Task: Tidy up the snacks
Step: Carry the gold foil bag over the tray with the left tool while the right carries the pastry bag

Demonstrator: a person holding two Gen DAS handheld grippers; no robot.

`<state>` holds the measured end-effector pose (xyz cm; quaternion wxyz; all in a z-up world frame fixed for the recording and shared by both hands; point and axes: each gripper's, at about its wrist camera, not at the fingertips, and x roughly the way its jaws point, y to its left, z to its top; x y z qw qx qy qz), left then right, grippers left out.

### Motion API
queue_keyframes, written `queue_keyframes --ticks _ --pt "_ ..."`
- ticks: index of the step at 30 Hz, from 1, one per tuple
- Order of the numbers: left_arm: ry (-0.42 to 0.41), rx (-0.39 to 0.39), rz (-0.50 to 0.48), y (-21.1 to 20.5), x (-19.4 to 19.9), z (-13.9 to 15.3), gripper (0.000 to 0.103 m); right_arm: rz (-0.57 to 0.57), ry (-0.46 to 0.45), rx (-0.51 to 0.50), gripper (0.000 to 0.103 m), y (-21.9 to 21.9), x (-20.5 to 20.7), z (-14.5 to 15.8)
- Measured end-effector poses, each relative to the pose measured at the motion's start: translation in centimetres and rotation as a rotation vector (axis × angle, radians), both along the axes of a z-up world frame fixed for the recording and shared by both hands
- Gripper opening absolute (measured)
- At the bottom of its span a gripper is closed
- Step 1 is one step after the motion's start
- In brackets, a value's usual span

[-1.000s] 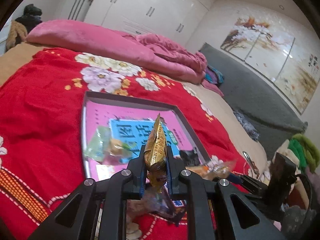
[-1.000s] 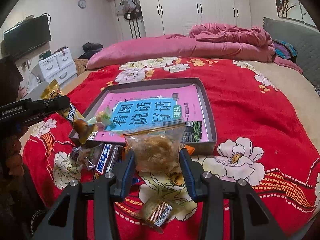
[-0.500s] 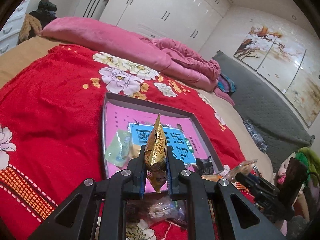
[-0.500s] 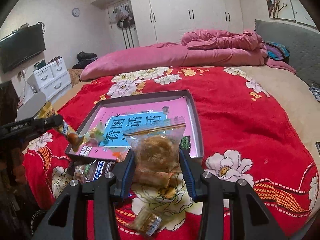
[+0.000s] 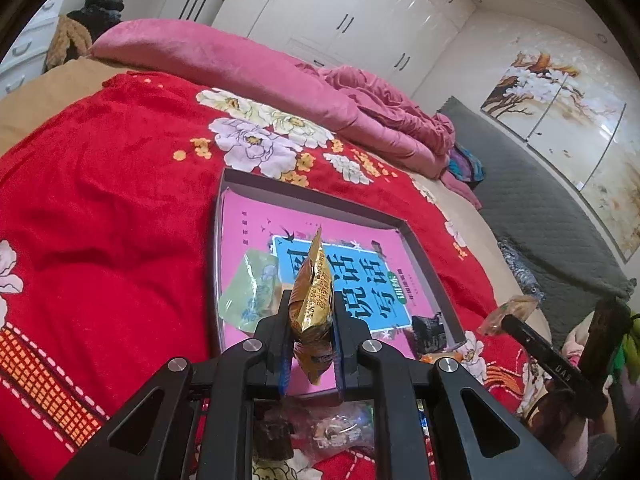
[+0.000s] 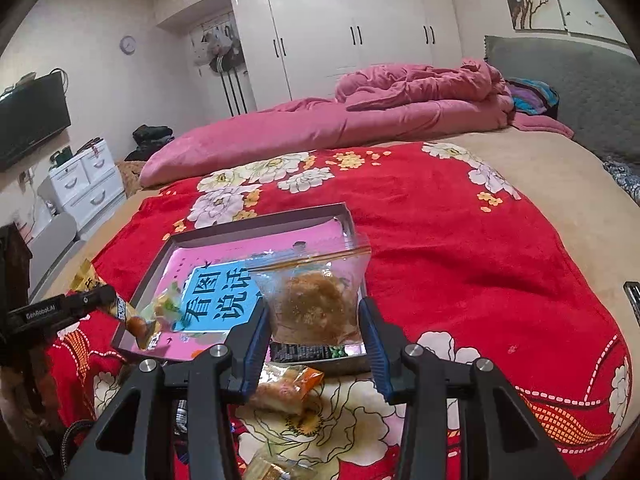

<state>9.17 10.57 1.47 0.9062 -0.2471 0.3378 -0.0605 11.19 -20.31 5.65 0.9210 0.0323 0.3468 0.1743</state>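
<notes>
Setting: bedroom in a home. My inventory of the evidence: one bed point(image 6: 560, 184), tan sheet, spread with a red floral blanket point(image 6: 440, 240); one pink quilt point(image 6: 320, 128), rumpled along the far side; white floor-to-ceiling wardrobe doors point(image 6: 360, 32) with dark handles; grey padded headboard point(image 6: 580, 92); white chest of drawers point(image 6: 86, 184); wall-mounted television point(image 6: 32, 120); round wall clock point(image 6: 128, 45); clothing hung on hooks point(image 6: 218, 46); glossy floral wall panels point(image 5: 560, 100).
</notes>
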Motion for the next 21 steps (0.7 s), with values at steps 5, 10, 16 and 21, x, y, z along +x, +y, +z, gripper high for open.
queue_keyframes --ticks 5,10,16,21 --pt "0.014 -0.001 -0.002 -0.2 0.4 -0.4 0.016 -0.002 0.013 -0.008 0.045 0.0 0.7 -0.6" --pt "0.035 -0.001 -0.002 -0.2 0.7 -1.0 0.016 -0.003 0.032 -0.015 0.045 0.2 1.5 -1.3" --pt "0.052 0.000 -0.005 -0.4 1.2 -1.4 0.016 0.005 0.069 -0.030 0.045 0.5 2.4 -2.6" --pt "0.058 0.006 -0.012 -0.6 1.3 -1.7 0.016 0.014 0.093 -0.047 0.045 0.8 2.8 -3.5"
